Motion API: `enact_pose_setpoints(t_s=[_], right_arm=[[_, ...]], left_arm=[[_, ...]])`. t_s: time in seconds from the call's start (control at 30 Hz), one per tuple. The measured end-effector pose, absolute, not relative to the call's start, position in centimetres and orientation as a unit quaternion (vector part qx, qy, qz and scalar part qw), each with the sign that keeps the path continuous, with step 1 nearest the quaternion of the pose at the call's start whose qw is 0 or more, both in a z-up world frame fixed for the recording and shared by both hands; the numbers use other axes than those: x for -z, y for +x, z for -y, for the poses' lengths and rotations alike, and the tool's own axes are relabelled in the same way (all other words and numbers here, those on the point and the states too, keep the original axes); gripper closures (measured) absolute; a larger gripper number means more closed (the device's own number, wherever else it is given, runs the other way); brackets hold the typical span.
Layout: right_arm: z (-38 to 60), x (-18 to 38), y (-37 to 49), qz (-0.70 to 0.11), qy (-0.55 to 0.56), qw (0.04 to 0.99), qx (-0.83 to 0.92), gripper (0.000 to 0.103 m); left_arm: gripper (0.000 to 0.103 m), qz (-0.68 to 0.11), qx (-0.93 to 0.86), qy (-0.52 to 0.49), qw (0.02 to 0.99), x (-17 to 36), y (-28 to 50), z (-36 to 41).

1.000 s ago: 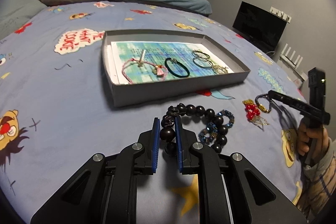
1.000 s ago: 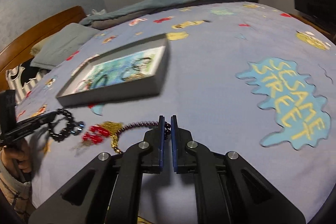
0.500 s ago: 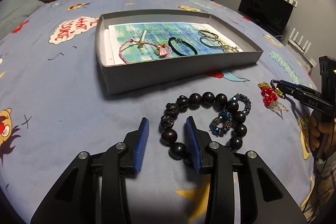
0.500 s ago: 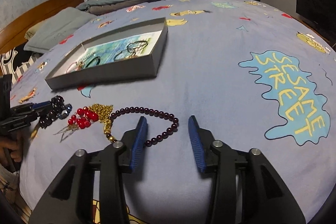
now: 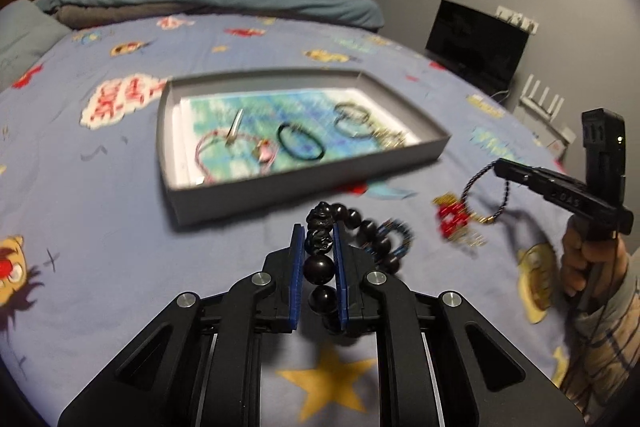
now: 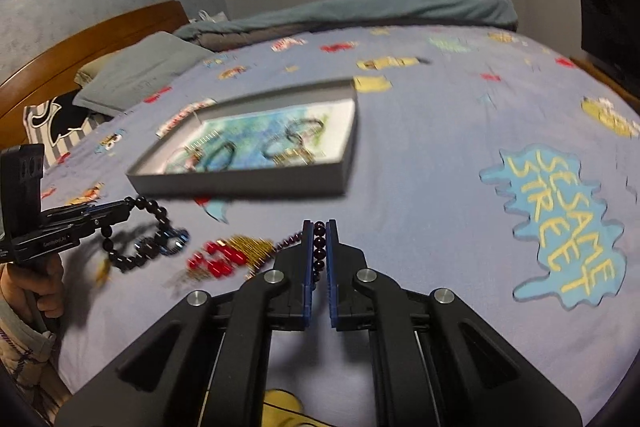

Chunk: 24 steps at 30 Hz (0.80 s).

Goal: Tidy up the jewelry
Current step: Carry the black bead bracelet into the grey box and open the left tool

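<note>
My left gripper is shut on a bracelet of large black beads, lifted above the bedspread, with a small blue beaded bracelet hanging at it. My right gripper is shut on a dark purple beaded bracelet with red beads and a gold tassel. A shallow grey box ahead holds a pink cord bracelet, a black band and several rings. Each gripper shows in the other's view: the right gripper and the left gripper.
The box lies on a blue cartoon-print bedspread. A pillow and wooden headboard stand at the left in the right wrist view. A black monitor and a white router stand beyond the bed's right edge.
Both grippers were open around their bracelets half a second ago. Both have closed on them and lifted them off the bedspread.
</note>
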State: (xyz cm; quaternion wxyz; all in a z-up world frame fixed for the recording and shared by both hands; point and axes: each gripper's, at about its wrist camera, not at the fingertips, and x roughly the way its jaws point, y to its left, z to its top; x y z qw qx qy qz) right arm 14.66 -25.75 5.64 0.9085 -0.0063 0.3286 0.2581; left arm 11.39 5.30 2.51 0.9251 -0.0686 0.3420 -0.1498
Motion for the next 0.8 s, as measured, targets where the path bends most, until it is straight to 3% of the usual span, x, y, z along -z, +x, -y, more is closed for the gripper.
enact_pose_setpoints(t_s=[0.8], right_arm=[[17.3, -12.8, 19.5, -0.272, -0.052, 0.909, -0.313, 0.097]], left_arm=[[0.089, -0.276, 0.159, -0.029, 0.947, -10.9, 16.3, -4.6]])
